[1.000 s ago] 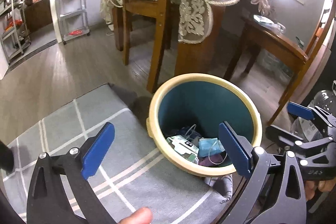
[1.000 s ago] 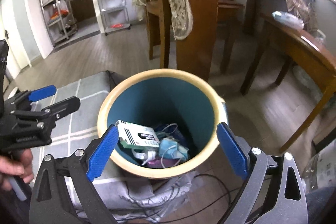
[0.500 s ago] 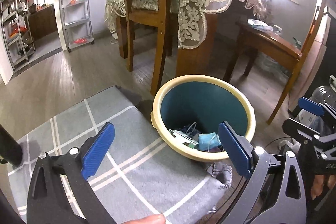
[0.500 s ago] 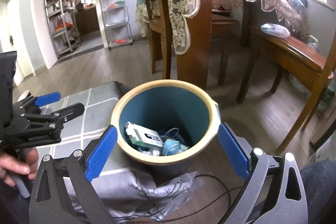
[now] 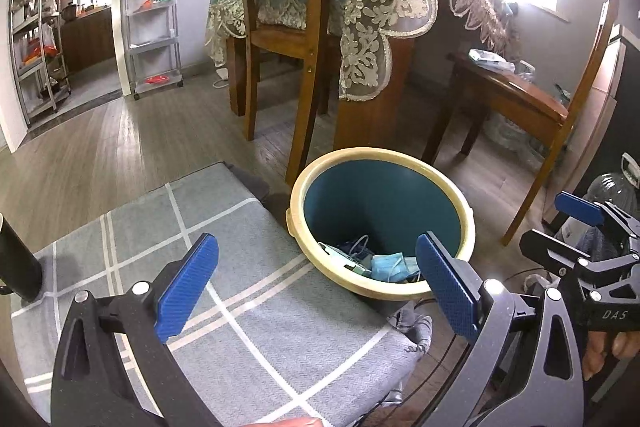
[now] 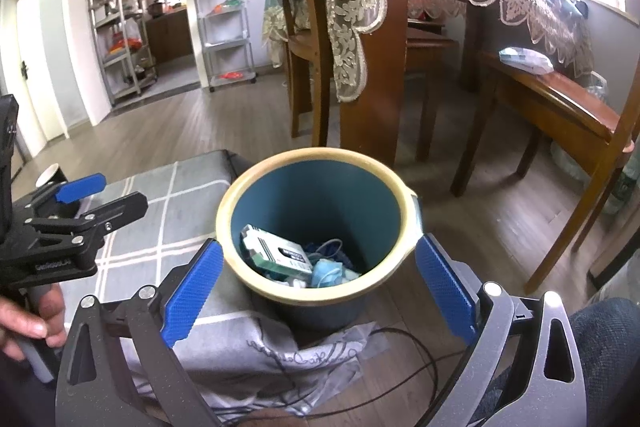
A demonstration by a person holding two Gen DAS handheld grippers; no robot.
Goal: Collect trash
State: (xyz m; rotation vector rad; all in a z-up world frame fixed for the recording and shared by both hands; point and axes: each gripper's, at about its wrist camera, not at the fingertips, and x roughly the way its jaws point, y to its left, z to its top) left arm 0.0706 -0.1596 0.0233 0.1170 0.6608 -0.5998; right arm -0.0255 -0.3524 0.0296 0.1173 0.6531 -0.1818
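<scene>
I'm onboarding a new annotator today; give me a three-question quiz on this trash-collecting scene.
1. True or false: the left gripper is holding a piece of trash.
2. What blue item lies in the trash bin beside the white and green box?
3. The bin stands: A) on the wooden bench; B) on the floor beside the grey checked cushion; C) on the chair seat.

Key: 1. False, both it and the right gripper are open and empty. 2. A face mask. 3. B.
</scene>
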